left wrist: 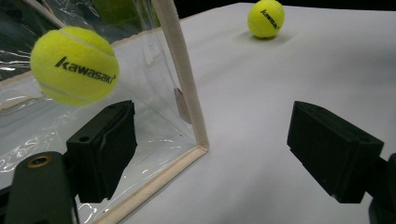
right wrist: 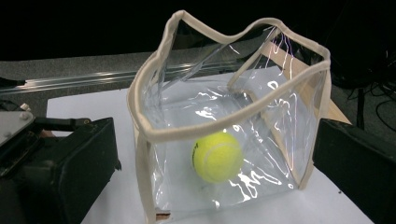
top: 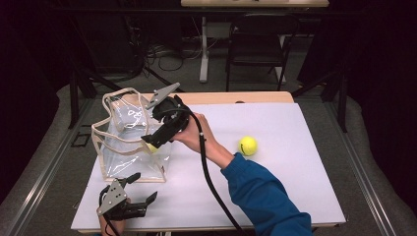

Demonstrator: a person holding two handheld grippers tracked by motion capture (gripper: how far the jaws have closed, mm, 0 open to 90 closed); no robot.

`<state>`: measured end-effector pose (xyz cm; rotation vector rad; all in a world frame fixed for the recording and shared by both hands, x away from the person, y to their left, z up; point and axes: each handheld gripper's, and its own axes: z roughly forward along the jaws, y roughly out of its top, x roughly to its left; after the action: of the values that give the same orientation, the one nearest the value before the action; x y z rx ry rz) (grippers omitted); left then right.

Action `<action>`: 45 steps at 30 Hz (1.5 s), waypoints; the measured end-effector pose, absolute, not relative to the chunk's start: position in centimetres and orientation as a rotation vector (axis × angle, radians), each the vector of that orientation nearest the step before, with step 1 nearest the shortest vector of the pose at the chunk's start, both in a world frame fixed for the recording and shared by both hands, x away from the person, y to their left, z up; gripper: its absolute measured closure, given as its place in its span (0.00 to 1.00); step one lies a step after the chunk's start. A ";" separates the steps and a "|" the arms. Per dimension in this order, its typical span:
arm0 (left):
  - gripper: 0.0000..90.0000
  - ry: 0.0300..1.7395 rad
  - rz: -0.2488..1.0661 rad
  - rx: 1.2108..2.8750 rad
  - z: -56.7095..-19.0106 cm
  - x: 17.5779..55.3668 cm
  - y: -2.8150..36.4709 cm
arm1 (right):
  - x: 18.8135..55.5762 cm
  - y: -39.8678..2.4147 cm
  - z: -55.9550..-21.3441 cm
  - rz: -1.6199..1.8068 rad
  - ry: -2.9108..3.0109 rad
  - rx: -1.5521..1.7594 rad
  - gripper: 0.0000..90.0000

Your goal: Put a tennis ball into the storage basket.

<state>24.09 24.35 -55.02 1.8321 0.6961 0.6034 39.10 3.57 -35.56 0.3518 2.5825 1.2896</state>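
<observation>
Noting our right gripper (top: 162,118) jaws released above clear bag (top: 129,147); loose tennis ball (top: 248,145) lies rightward, nearer it; left gripper (top: 140,189) spread, empty.

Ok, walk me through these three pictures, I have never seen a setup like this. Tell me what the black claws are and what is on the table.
No robot here: a person holds a hand-held two-jaw gripper in each hand. The high view looks down on the white table from above. The other two pictures come from cameras riding on each gripper, looking along its black jaws. The left gripper rests near the table's front edge, jaws open, holding nothing. The right gripper, on the blue-sleeved arm, is at the clear bag, jaws open and empty. One tennis ball sits inside that bag; the second tennis ball lies loose on the table.
</observation>
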 end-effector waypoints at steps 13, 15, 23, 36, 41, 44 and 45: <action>0.18 0.697 0.603 1.833 -55.0 24.1 24.4 | 39.1 0.0 -36.7 1.281 2.568 0.422 0.00; 0.18 0.701 0.602 1.828 -55.1 24.2 24.4 | 39.1 -0.4 -37.2 1.264 2.573 0.425 0.00; 0.18 0.700 0.599 1.834 -55.1 24.2 24.3 | 39.1 -2.4 -38.7 1.235 2.573 0.456 0.00; 0.18 0.699 0.602 1.842 -55.2 24.3 24.1 | 38.4 -5.8 -40.9 1.219 2.553 0.522 0.00; 0.18 0.707 0.598 1.841 -55.2 24.4 24.2 | 38.1 -6.9 -41.8 1.213 2.557 0.544 0.00; 0.18 0.702 0.598 1.844 -55.2 24.3 24.2 | 37.9 -7.5 -42.4 1.209 2.553 0.556 0.00; 0.18 0.702 0.601 1.842 -55.2 24.3 24.1 | 37.8 -7.8 -42.6 1.202 2.554 0.558 0.00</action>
<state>24.30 24.12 -55.19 1.8420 0.7022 0.6011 37.81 -7.77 -42.58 0.5576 2.5543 1.2018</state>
